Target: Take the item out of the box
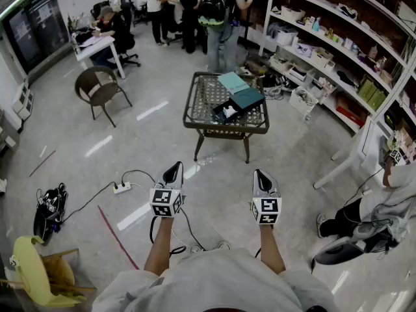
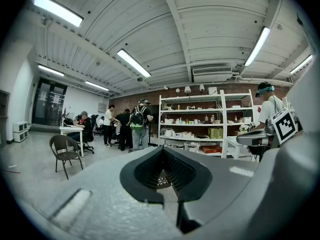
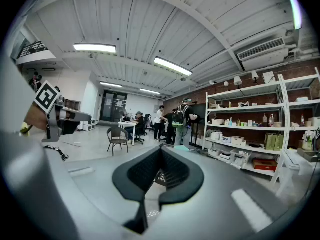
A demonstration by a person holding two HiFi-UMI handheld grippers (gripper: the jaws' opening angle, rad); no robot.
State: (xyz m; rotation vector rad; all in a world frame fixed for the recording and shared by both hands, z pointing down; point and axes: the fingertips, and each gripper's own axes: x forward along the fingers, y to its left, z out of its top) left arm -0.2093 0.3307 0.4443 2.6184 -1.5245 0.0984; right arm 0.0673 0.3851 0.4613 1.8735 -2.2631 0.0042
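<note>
Pale floor (image 1: 84, 168) is bounded at the right by stocked shelves (image 1: 338, 51), and a low wicker surface (image 1: 194, 103) is stood in the middle of the room, well apart from the person. On it the dark open box (image 1: 221, 114) is set toward the right side, with a teal lid (image 1: 248, 97) touching its far edge and a paler flat sheet (image 1: 233, 82) laid beyond that. The white item (image 1: 229, 112) is seen inside the box, small against the dark lining; its exact shape cannot be made out. The left hand-held gripper (image 1: 173, 166) and the right hand-held gripper (image 1: 259, 173) are held out roughly level above the floor, short of the surface, each with its jaws brought fully together and nothing between them. The item is judged to be light and probably soft or thinly wrapped, so a gentle pinch is called for, taken from above on whichever part is raised clear of the box wall. The box itself is likely made of light card, so it may be dragged or lifted with the item unless its rim is pinned by the other hand-held gripper.
</note>
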